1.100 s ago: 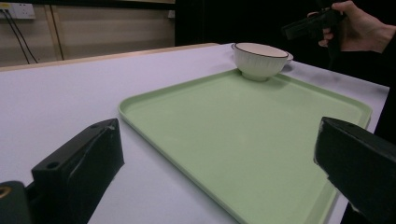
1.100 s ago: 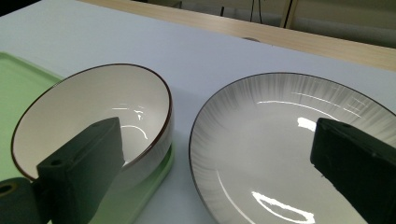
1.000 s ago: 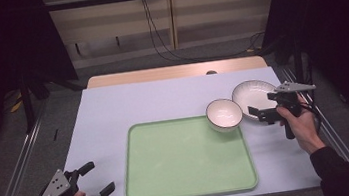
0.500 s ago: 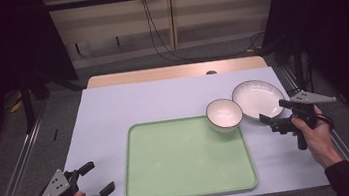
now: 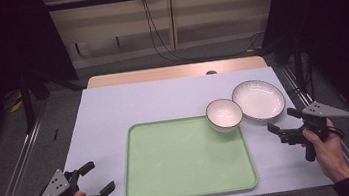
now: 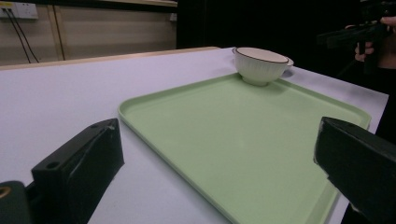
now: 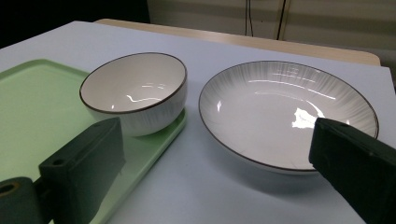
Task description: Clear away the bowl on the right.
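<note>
A pale tabletop (image 5: 163, 102) fills the middle of the frame, and on it, in the lower centre, lies a big green tray (image 5: 185, 159). At the right of the centre a wide white plate (image 5: 259, 99) lies on the tabletop just beside a smaller white bowl (image 5: 224, 114) that sits on the tray's upper right corner. The left tool (image 5: 94, 181) in the lower left and the right tool (image 5: 282, 121) at the right edge, near the plate, both have their jaws spread and hold nothing.
</note>
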Demonstrator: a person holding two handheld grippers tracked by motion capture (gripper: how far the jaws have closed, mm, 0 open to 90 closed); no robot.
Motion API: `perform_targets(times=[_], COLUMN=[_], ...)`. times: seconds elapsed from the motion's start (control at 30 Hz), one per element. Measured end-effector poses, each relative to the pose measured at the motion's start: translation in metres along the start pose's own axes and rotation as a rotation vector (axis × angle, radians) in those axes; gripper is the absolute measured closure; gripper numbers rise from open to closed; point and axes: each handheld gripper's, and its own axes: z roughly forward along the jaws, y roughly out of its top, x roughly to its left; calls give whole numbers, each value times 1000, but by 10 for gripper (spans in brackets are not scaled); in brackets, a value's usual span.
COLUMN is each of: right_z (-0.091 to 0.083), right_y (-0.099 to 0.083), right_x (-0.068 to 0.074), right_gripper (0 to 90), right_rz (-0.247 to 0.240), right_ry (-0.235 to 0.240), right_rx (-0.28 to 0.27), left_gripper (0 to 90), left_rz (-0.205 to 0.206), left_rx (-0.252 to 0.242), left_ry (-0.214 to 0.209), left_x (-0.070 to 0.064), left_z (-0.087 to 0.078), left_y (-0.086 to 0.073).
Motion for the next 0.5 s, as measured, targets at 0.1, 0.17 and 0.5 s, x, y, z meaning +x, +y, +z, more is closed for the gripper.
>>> perform_targets(times=[0.1,0.17,0.5], right_z=[-5,-8,-27], right_y=[-4,-6,-23], right_x=[2,3,14], right_gripper=[26,26,26], right_rz=[3,15,23], right_ry=[8,18,17], right_rx=[-2,0,-23], left_gripper=[13,13,13], left_rz=[-3,-14,-6], left_rx=[-2,-4,-9], left_ry=[-3,-4,2], left_x=[0,0,1], left_z=[0,0,-1], left_y=[0,0,0])
